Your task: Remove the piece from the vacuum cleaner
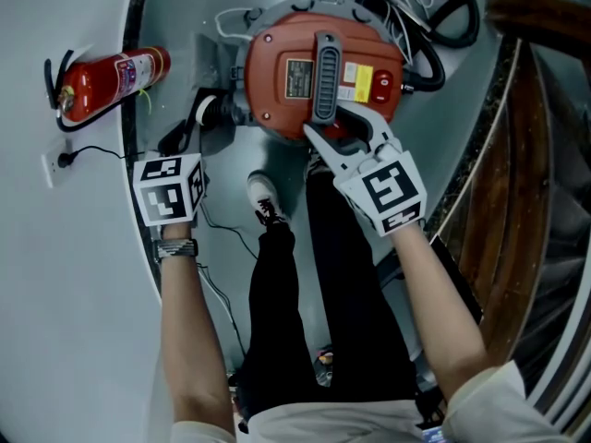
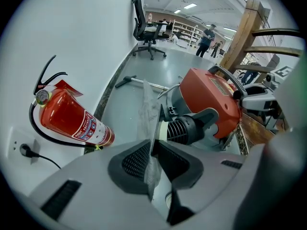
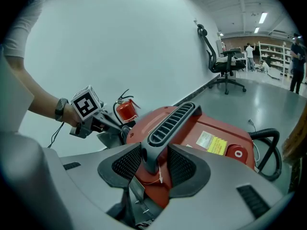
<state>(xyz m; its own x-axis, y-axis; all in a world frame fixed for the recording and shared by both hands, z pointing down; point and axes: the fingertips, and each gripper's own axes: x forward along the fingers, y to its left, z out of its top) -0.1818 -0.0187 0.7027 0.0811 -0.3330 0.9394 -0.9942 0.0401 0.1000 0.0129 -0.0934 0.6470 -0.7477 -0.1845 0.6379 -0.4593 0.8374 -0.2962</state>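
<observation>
Right gripper (image 3: 154,162) clamped on grey ribbed handle (image 3: 172,121) of round red vacuum cleaner (image 1: 277,72), steadying it. Left gripper (image 2: 152,143) narrow, pinching thin grey flat piece (image 2: 154,127) at body's 8 o'clock in head view, beside black ribbed hose cuff (image 2: 184,128). We expect slip: shallow edge grip. Jerked pull drags vacuum cleaner.

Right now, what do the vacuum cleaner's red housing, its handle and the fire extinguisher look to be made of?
The red housing: likely moulded plastic, semi-gloss; rounded shape with soft highlights.
The handle: grey matte plastic, moulded ribbed slots.
The fire extinguisher: probably painted metal cylinder, glossy red with a sharp sheen, printed label.
</observation>
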